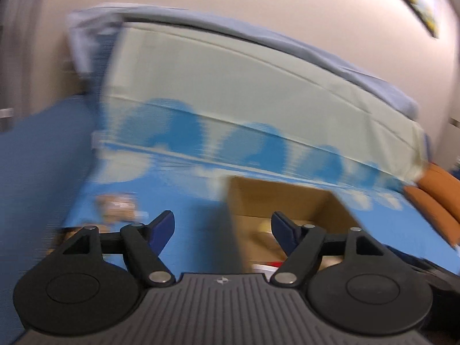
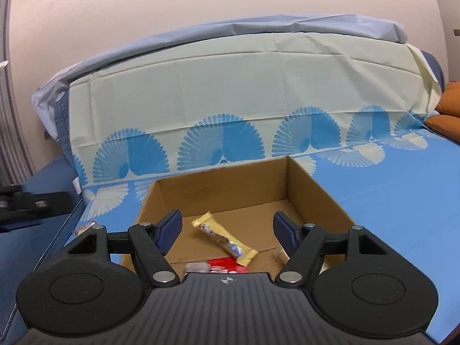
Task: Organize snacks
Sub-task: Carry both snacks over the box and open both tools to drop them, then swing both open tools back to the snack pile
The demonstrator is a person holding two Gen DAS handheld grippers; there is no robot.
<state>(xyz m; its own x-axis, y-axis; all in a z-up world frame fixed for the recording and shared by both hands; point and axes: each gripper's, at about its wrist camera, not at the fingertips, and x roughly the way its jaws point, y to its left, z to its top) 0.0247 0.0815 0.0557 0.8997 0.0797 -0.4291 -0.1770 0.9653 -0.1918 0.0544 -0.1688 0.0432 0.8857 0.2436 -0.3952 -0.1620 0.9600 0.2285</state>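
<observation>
Blue patterned bed cover (image 2: 388, 201) carries your cardboard box (image 2: 316, 189); 2 snacks lie inside, a yellow bar (image 2: 224, 237) and a red packet (image 2: 227, 267). Both your left hand-held gripper (image 1: 222, 227) and right hand-held gripper (image 2: 227, 227) stand wide, empty. Orange cushions (image 2: 448, 115) sit at right.

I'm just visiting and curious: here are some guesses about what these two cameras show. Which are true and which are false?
1. The cardboard box has snacks in it. True: a yellow-wrapped bar lies on its floor, with a red packet nearer the camera.
2. The right tongs are squeezing the yellow-wrapped bar. False: they stand open above it, with the pads clear of it.
3. The left tongs are open and empty. True.
4. The box sits on a bare wooden table. False: it sits on a blue patterned cloth.
5. Orange cushions lie at the right. True.
</observation>
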